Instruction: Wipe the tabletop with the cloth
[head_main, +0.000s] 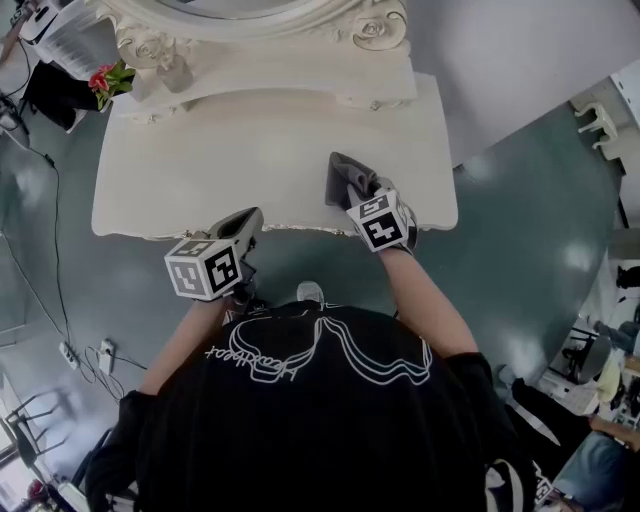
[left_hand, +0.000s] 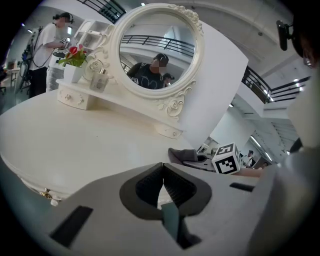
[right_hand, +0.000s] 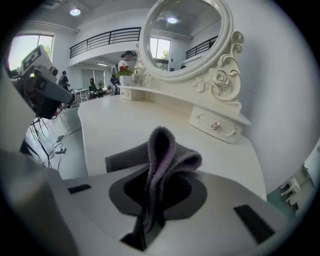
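A grey cloth (head_main: 346, 179) lies bunched on the white tabletop (head_main: 250, 150) near its front right edge. My right gripper (head_main: 366, 196) is shut on the cloth (right_hand: 160, 155), whose fold stands up between the jaws while a flap trails left on the table. At the table's front edge, further left, my left gripper (head_main: 250, 222) is shut and holds nothing. In the left gripper view its jaws (left_hand: 163, 181) meet, and the cloth (left_hand: 182, 155) shows beyond them beside the right gripper's marker cube (left_hand: 226, 158).
An ornate oval mirror (left_hand: 157, 50) on a low drawer shelf (head_main: 290, 75) stands along the back of the table. A vase of red flowers (head_main: 112, 80) and a small bottle (left_hand: 99, 80) sit at the back left. Cables (head_main: 60, 300) lie on the green floor.
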